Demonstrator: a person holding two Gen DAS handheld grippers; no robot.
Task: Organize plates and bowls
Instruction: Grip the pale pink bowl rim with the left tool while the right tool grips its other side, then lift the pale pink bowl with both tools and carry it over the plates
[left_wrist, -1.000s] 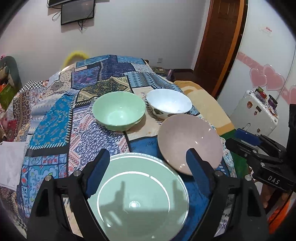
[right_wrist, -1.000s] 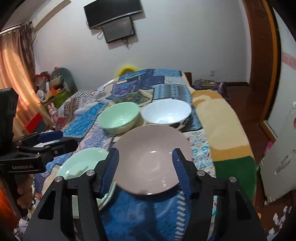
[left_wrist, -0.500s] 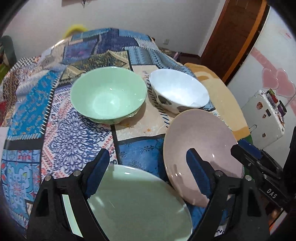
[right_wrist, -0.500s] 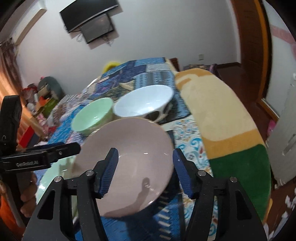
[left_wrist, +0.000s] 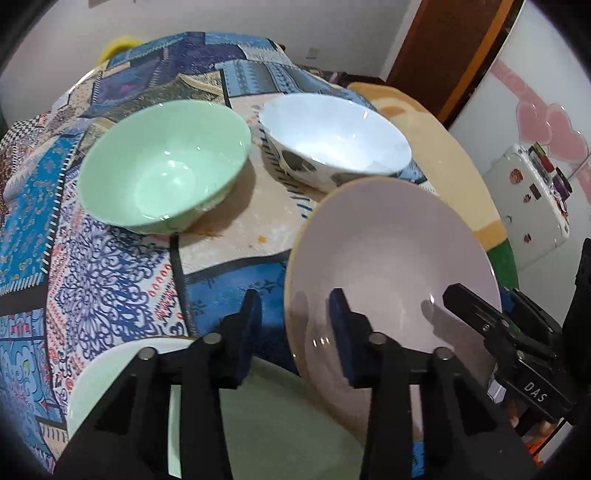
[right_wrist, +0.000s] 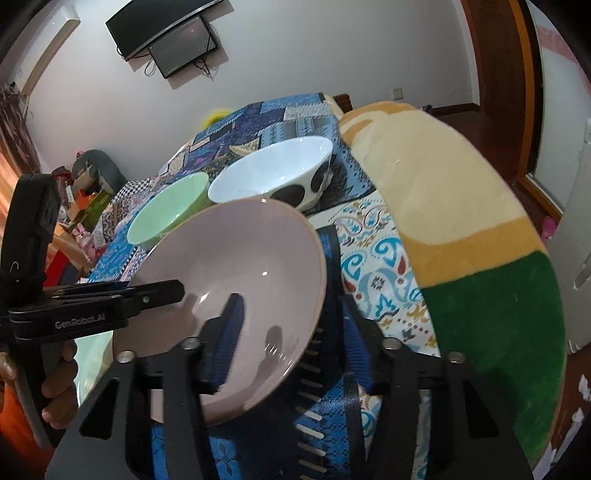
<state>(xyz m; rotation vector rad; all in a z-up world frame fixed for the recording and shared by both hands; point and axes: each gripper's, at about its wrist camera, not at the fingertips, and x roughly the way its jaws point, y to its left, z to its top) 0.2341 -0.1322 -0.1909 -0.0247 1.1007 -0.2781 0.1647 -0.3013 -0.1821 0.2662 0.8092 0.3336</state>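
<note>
Since the pink plate (right_wrist: 236, 291) is tilted up off the quilt (left_wrist: 110, 280), both grippers clamp its rim: right gripper (right_wrist: 291, 332) on one edge, left gripper (left_wrist: 295, 325) opposite, likely steadying it for stacking on the green plate (left_wrist: 258, 424) beside it.

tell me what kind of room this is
Most likely a bedroom at home: the dishes sit on a bed under a patchwork quilt and a plush blanket, a wall-mounted TV faces it, and a wooden door stands beyond.
</note>
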